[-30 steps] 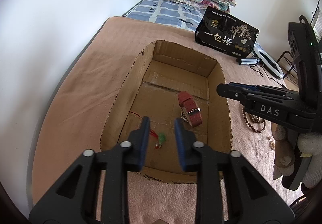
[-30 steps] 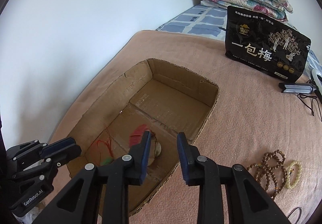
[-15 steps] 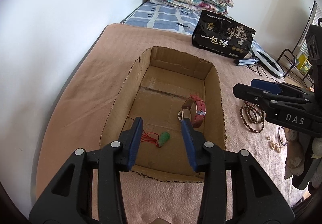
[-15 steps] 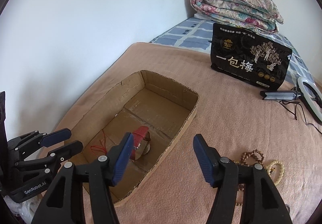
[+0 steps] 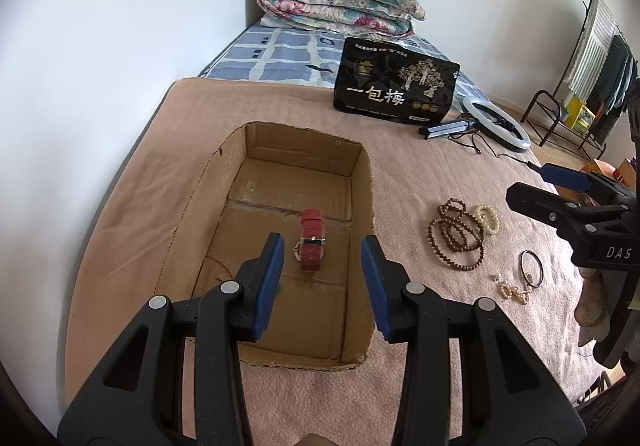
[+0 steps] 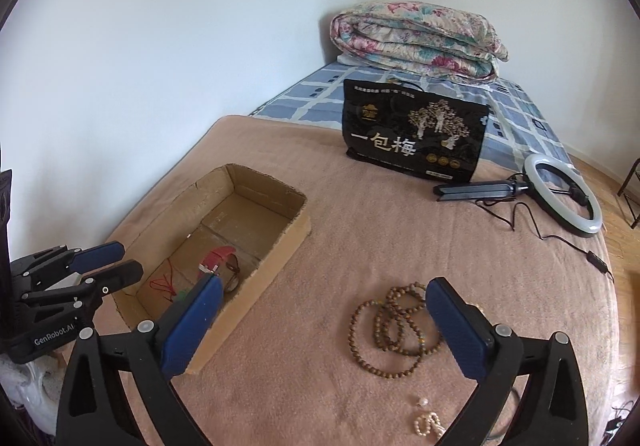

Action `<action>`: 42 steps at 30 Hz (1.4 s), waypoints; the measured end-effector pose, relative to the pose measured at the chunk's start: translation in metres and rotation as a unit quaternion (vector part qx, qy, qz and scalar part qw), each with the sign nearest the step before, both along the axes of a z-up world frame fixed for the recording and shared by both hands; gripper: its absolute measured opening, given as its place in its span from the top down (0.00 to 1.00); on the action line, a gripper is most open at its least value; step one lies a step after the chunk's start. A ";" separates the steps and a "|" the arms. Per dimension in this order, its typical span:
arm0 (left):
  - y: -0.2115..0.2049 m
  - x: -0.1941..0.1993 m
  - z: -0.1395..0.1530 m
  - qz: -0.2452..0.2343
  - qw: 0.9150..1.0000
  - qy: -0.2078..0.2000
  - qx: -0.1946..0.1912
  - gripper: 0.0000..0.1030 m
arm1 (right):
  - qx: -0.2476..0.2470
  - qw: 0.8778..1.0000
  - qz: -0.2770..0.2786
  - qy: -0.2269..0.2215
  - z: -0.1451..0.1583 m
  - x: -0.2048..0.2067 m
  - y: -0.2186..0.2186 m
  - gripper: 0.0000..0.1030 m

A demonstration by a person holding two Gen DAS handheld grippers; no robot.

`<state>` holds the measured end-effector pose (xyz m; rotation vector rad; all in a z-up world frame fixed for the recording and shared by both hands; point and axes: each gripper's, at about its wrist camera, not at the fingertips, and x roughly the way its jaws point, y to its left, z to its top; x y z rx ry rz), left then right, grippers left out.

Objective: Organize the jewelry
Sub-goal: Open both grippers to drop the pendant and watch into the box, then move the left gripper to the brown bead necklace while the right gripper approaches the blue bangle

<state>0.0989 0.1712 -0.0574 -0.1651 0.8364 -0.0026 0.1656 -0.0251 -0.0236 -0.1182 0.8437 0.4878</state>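
An open cardboard box [image 5: 362,181] [image 6: 288,234] lies on the pink blanket. A red-strap watch [image 5: 312,240] [image 6: 216,260] lies inside it, with a red cord and green pendant [image 6: 170,288] near the front. My left gripper [image 5: 322,282] is open and empty above the box's near end. My right gripper [image 6: 324,324] is wide open and empty over the blanket, just above brown bead strands [image 6: 394,330] [image 5: 454,232]. A cream bead bracelet [image 5: 487,218], a thin dark ring [image 5: 531,269] and a small pearl piece [image 5: 514,292] [image 6: 428,422] lie nearby.
A black printed bag [image 5: 396,85] [image 6: 416,135] stands behind the box. A ring light with stand and cable [image 5: 496,121] [image 6: 560,201] lies at the right. A folded floral quilt [image 5: 340,1] sits at the far end. A white wall runs along the left.
Both grippers have pulled back from the box and opened wider. The right gripper has swung right, from over the box to over the brown beads.
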 end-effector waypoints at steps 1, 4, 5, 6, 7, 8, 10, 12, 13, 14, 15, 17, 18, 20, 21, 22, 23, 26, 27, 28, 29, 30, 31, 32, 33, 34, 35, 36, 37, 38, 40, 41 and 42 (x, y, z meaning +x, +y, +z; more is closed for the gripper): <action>-0.004 0.001 0.003 -0.004 1.000 -0.001 -0.002 0.58 | 0.000 1.000 -0.005 0.000 0.003 -0.001 -0.010 0.00; -0.016 0.002 0.012 -0.012 1.000 -0.012 -0.013 0.40 | 0.003 1.000 -0.026 -0.002 0.010 -0.005 -0.042 0.00; -0.020 0.003 0.015 -0.013 1.000 -0.015 -0.015 0.38 | 0.005 0.999 -0.034 -0.002 0.012 -0.007 -0.053 0.00; -0.025 0.004 0.017 -0.017 1.000 -0.016 -0.017 0.38 | 0.007 0.999 -0.040 -0.001 0.014 -0.008 -0.064 0.00; -0.030 0.005 0.018 -0.022 0.999 -0.017 -0.018 0.38 | 0.007 0.999 -0.046 0.000 0.015 -0.009 -0.074 0.00; -0.035 0.006 0.020 -0.027 0.999 -0.017 -0.018 0.38 | 0.007 0.999 -0.053 -0.001 0.017 -0.009 -0.084 0.00; -0.046 0.009 0.020 -0.035 0.999 -0.016 -0.017 0.38 | 0.004 0.998 -0.067 -0.003 0.018 -0.012 -0.105 0.00; -0.056 0.012 0.020 -0.044 0.999 -0.013 -0.019 0.38 | -0.001 0.997 -0.080 -0.004 0.018 -0.013 -0.123 0.00; -0.061 0.014 0.019 -0.048 0.999 -0.012 -0.020 0.38 | -0.003 0.996 -0.085 -0.005 0.018 -0.014 -0.132 0.00; -0.065 0.016 0.019 -0.051 0.998 -0.010 -0.022 0.38 | -0.005 0.996 -0.090 -0.006 0.017 -0.015 -0.141 0.00; -0.069 0.018 0.018 -0.054 0.998 -0.008 -0.024 0.38 | -0.008 0.996 -0.094 -0.006 0.016 -0.016 -0.149 0.00; -0.077 0.021 0.016 -0.060 0.998 -0.004 -0.028 0.38 | -0.020 0.994 -0.103 -0.005 0.011 -0.017 -0.167 0.00; -0.081 0.024 0.015 -0.062 0.998 -0.003 -0.029 0.38 | -0.027 0.994 -0.109 -0.005 0.007 -0.017 -0.175 0.00; -0.089 0.028 0.012 -0.068 0.997 0.001 -0.029 0.38 | -0.035 0.991 -0.125 -0.005 0.000 -0.017 -0.193 0.00; -0.093 0.029 0.010 -0.070 0.997 0.003 -0.028 0.38 | -0.038 0.990 -0.134 -0.003 -0.004 -0.017 -0.201 0.00; -0.097 0.031 0.009 -0.072 0.997 0.005 -0.028 0.38 | -0.039 0.989 -0.141 0.001 -0.008 -0.017 -0.208 0.00; -0.100 0.032 0.007 -0.074 0.997 0.008 -0.028 0.38 | -0.040 0.988 -0.146 0.007 -0.012 -0.017 -0.214 0.00; -0.107 0.037 0.001 -0.078 0.996 0.018 -0.030 0.38 | -0.039 0.988 -0.148 0.020 -0.026 -0.018 -0.224 0.00; -0.110 0.038 -0.001 -0.079 0.996 0.021 -0.032 0.38 | -0.041 0.988 -0.148 0.023 -0.030 -0.018 -0.225 0.00; -0.112 0.039 -0.003 -0.079 0.996 0.023 -0.033 0.38 | -0.044 0.988 -0.147 0.028 -0.036 -0.018 -0.225 0.00; -0.114 0.041 -0.005 -0.080 0.996 0.026 -0.035 0.38 | -0.047 0.988 -0.146 0.034 -0.041 -0.017 -0.224 0.00; -0.116 0.044 -0.008 -0.080 0.996 0.029 -0.038 0.38 | -0.047 0.988 -0.143 0.040 -0.047 -0.016 -0.222 0.00; -0.118 0.047 -0.011 -0.081 0.995 0.033 -0.042 0.38 | -0.046 0.988 -0.139 0.044 -0.052 -0.017 -0.221 0.00; -0.120 0.051 -0.015 -0.082 0.995 0.039 -0.045 0.38 | -0.046 0.989 -0.135 0.048 -0.057 -0.016 -0.219 0.00; -0.122 0.055 -0.019 -0.081 0.995 0.043 -0.048 0.38 | -0.047 0.989 -0.132 0.051 -0.062 -0.015 -0.218 0.00; -0.123 0.058 -0.022 -0.080 0.994 0.047 -0.051 0.38 | -0.049 0.989 -0.132 0.054 -0.066 -0.014 -0.216 0.00; -0.124 0.061 -0.026 -0.079 0.994 0.051 -0.057 0.38 | -0.051 0.988 -0.131 0.057 -0.071 -0.013 -0.215 0.00; -0.126 0.065 -0.030 -0.080 0.993 0.057 -0.065 0.38 | -0.052 0.988 -0.131 0.058 -0.074 -0.012 -0.214 0.00; -0.127 0.069 -0.036 -0.078 0.992 0.065 -0.073 0.38 | -0.051 0.988 -0.131 0.058 -0.076 -0.011 -0.214 0.00; -0.128 0.072 -0.040 -0.074 0.992 0.071 -0.078 0.38 | -0.050 0.988 -0.132 0.057 -0.078 -0.010 -0.214 0.00; -0.131 0.079 -0.048 -0.071 0.991 0.079 -0.084 0.37 | -0.045 0.988 -0.135 0.059 -0.081 -0.008 -0.216 0.00; -0.133 0.083 -0.052 -0.070 0.990 0.084 -0.085 0.35 | -0.041 0.988 -0.137 0.060 -0.083 -0.007 -0.217 0.00; -0.134 0.087 -0.056 -0.066 0.990 0.089 -0.091 0.32 | -0.036 0.988 -0.139 0.063 -0.086 -0.007 -0.219 0.00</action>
